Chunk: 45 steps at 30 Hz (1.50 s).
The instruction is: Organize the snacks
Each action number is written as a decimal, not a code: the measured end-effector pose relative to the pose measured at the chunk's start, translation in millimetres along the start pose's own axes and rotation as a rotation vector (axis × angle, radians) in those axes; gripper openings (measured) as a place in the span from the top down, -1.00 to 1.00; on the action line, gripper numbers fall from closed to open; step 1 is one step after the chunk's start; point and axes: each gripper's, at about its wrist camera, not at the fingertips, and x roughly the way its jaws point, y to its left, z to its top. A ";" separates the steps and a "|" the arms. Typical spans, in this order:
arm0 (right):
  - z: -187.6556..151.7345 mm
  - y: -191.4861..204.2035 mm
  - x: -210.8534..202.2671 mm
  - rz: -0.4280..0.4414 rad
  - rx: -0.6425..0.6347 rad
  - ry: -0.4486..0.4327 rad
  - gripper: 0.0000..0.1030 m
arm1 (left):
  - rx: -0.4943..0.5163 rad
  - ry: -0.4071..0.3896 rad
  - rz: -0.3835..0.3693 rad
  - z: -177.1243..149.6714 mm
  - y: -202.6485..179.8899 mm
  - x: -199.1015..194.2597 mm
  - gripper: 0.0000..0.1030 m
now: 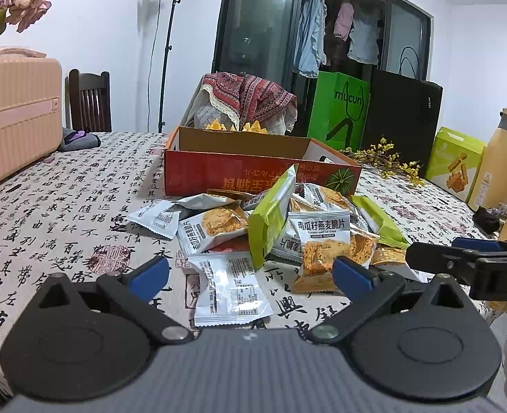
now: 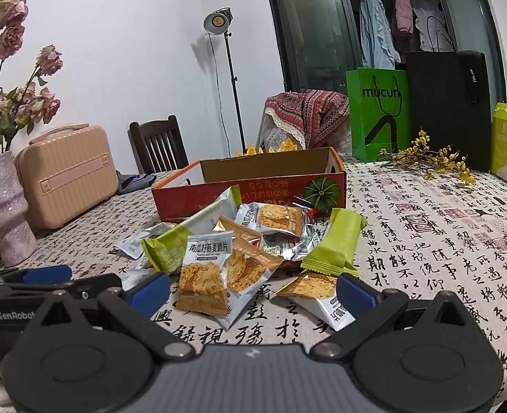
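I have both jaws spread wide and empty, left gripper [image 1: 251, 277] and right gripper [image 2: 253, 290] low over the worktop; the snack packets [image 2: 250, 241] lie heaped just before the orange box [image 2: 253, 186].

snack pile [image 1: 270, 230] fronting orange box [image 1: 198, 172], bare tablecloth [image 1: 64, 213] leftward

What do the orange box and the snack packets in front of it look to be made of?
Orange box: seemingly printed cardboard, given its plain brown inside and folded flaps. Snack packets: probably thin plastic film, glossy, crinkled, with crimped serrated ends; the silvery one may be foil-lined.
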 end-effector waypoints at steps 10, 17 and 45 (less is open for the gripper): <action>0.0 -8.6 6.7 -0.023 0.008 0.006 -1.00 | -0.017 0.080 0.057 7.2 3.4 24.7 -1.00; -1.5 -20.6 18.2 -0.041 0.018 0.020 -1.00 | 0.006 0.193 0.170 12.9 1.2 63.7 -1.00; 0.5 -14.7 41.3 -0.011 -0.012 0.033 -1.00 | 0.017 0.275 0.212 8.8 -0.8 84.7 -0.59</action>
